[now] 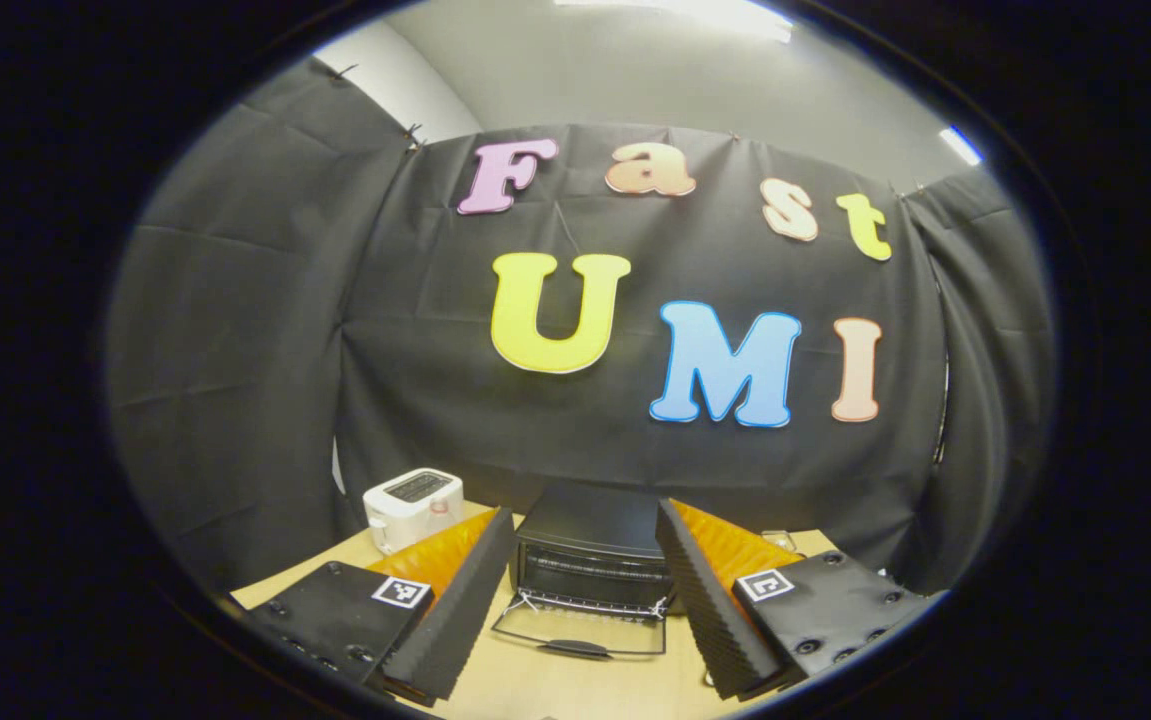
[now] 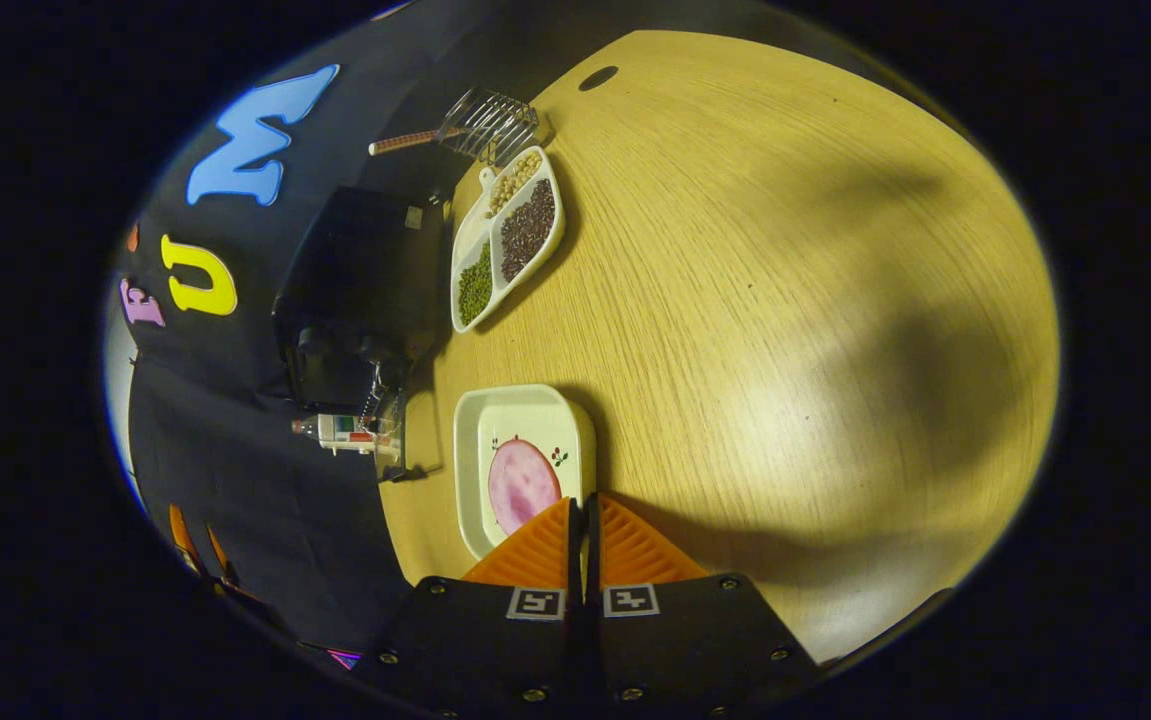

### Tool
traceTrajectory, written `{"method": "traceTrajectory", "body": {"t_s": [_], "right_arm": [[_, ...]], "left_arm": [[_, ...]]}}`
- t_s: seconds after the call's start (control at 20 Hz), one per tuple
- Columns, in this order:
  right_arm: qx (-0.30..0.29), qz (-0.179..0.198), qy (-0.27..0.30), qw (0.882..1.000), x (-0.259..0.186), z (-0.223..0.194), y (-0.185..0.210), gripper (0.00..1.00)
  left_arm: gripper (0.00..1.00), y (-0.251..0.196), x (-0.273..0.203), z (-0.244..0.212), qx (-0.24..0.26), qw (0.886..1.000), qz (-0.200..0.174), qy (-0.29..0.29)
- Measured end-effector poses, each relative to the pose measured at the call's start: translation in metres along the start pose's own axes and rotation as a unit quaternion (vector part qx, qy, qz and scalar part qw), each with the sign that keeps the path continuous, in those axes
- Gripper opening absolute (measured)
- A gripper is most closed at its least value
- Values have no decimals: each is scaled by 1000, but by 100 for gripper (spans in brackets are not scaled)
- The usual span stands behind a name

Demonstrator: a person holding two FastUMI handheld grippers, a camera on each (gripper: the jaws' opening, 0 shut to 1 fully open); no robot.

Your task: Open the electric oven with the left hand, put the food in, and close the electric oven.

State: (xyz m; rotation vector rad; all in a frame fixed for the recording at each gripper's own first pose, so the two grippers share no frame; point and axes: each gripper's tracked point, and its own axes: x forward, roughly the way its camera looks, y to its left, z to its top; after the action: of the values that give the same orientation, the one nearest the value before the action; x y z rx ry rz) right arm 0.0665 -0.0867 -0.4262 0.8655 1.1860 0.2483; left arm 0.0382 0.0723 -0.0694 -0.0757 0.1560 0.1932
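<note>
The oven point(image 1: 590, 545) sits at the back of the table point(image 1: 575, 680) against the booth wall, and its door point(image 1: 580, 628) is already dropped flat toward the front, so the opening step looks done; the left gripper point(image 1: 583, 600) hangs in front of the oven with fingers spread wide and nothing between them, the door and its handle lying in the gap, probably because it has no further work until closing time. A white toaster point(image 1: 413, 506) stands to the oven's left.

In the right gripper view the food, a pink slice point(image 2: 522, 485), lies in a white dish point(image 2: 525, 400) just in front of the oven's open door; the right gripper point(image 2: 583, 520) has its fingers pressed together at the dish's near rim; whether they pinch that rim I cannot tell, but that would suit carrying dish and food in together. A divided tray point(image 2: 465, 235) of beans sits beside the oven, with a wire rack point(image 2: 490, 122) beyond it.
</note>
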Motion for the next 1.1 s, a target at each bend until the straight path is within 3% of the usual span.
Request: {"method": "traceTrajectory", "body": {"t_s": [0.1,0.15,0.35,0.7,0.75,0.95,1.0,1.1], "right_arm": [[19,21,-9,1000,-1,-4,5,0],[28,34,-17,999,-3,-5,9,0],[51,65,-49,995,-9,-12,27,0],[67,54,-111,990,-17,-37,69,0],[71,52,-122,989,-14,-40,78,0],[94,56,-151,983,1,-55,117,0],[100,55,-159,981,6,-57,125,0],[116,55,-171,977,18,-63,144,0]], "left_arm": [[90,-4,-2,2,1,1000,-8,-2],[100,-6,1,1,0,1000,-14,-2],[100,-1,11,9,1,999,-42,-3],[96,19,29,32,-6,996,-84,-30],[100,22,33,32,-8,995,-90,-30],[100,41,50,28,-18,994,-107,-26],[96,48,54,30,-16,994,-106,-28],[100,61,57,34,-10,994,-107,-35]]}}
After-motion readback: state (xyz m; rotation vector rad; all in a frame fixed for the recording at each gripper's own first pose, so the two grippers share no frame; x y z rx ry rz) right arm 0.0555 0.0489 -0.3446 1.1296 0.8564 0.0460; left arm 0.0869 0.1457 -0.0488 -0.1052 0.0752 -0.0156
